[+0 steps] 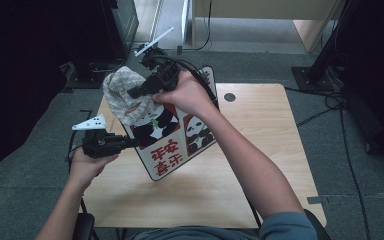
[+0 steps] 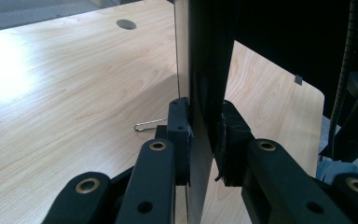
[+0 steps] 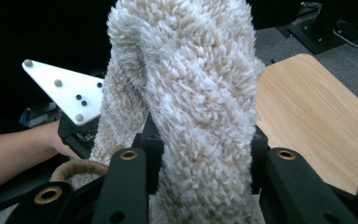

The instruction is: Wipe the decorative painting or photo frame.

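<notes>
Fluffy beige cloth [image 3: 191, 93] bulges between the jaws of the right tongs [image 1: 142, 90], which are clamped on it; in the right gripper view its pile spills over both jaws and blocks most of what lies beyond. In the high view the cloth is pressed against the upper left part of a panda board [image 1: 172, 135], a flat sign with red characters and panda pictures that is held up, tilted, above the desk [image 1: 260, 150]. The left tongs [image 1: 132, 143] are clamped on the board's left edge; in the left gripper view the board [image 2: 205, 70] stands edge-on between the two pads, a dark slab that cuts off the middle of that picture.

A paper clip [image 2: 149, 124] lies on the pale wood just beyond the left tongs' jaws. A round cable hole [image 1: 229, 97] sits near the desk's far edge, well apart from the board. Grey carpet [image 1: 30, 165] surrounds the desk, with cables [image 1: 340, 105] trailing across it on the right and dark equipment stands at the far left and right corners.
</notes>
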A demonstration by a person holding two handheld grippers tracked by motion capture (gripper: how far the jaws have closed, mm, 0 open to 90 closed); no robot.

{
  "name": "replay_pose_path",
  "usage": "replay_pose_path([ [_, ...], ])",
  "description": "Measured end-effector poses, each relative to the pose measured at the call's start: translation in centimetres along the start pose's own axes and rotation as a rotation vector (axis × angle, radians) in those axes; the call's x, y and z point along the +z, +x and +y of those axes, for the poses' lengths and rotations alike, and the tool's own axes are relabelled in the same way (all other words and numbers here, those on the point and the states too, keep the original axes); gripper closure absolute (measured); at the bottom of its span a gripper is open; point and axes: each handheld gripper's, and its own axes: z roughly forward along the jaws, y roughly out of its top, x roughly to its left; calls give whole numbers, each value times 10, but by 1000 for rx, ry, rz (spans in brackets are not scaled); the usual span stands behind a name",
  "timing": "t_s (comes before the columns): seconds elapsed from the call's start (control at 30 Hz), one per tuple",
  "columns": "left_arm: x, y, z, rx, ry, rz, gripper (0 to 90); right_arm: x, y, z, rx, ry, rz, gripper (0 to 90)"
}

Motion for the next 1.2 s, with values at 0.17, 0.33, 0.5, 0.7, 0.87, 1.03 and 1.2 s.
replay_pose_path([
  [0.17,0,0,0,1,3,2,787,-1,-2,-2,5,-8,8,643],
  [0.33,0,0,0,-1,1,1,787,-4,-6,-5,8,-15,15,643],
  [0.5,0,0,0,0,4,1,787,-8,-10,-7,17,-16,7,643],
  [0.7,0,0,0,-1,4,-1,787,-14,-15,-11,32,-20,-9,643],
  [0.87,0,0,1,1,8,-2,787,-20,-21,-15,52,-21,-15,643],
  [1.03,-1,0,1,4,12,-1,787,-24,-26,-18,67,-25,-23,643],
  [1.2,-1,0,1,2,11,-4,787,-31,-32,-21,80,-29,-37,643],
])
